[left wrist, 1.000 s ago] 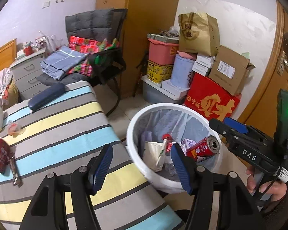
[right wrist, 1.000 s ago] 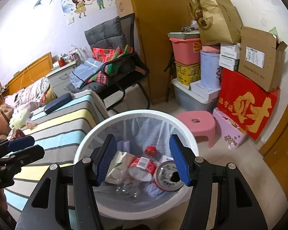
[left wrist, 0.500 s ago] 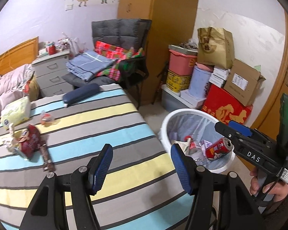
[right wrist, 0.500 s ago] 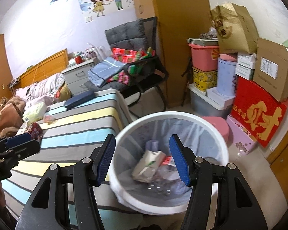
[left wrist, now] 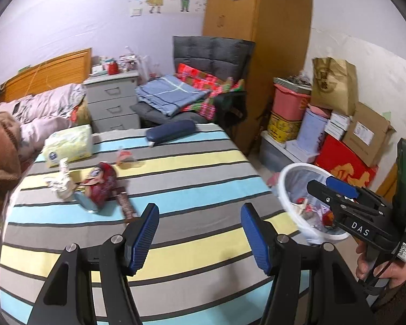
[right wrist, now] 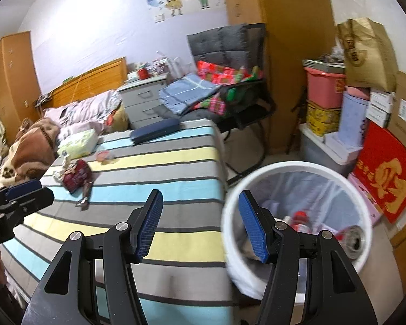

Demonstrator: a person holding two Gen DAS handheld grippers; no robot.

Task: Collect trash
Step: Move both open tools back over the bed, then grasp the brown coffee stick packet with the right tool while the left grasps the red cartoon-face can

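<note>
**Hovering over a littered bed**

Left wrist view: my left tongs (left wrist: 200, 233) gape wide and empty above the striped bed (left wrist: 203, 162); red wrapper trash (left wrist: 101, 184) lies ahead on it.

Right wrist view: my right tongs (right wrist: 200, 223) spread wide, holding nothing, beside the white bin (right wrist: 297, 168) containing a can (right wrist: 354, 241).

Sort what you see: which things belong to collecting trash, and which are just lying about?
Job: red crumpled snack wrapper; white crumpled paper scrap; brown flat snack-bar wrapper; white round trash bin.

Lying about: navy oblong case; yellow-green tissue pack; blue folded cloth.
</note>
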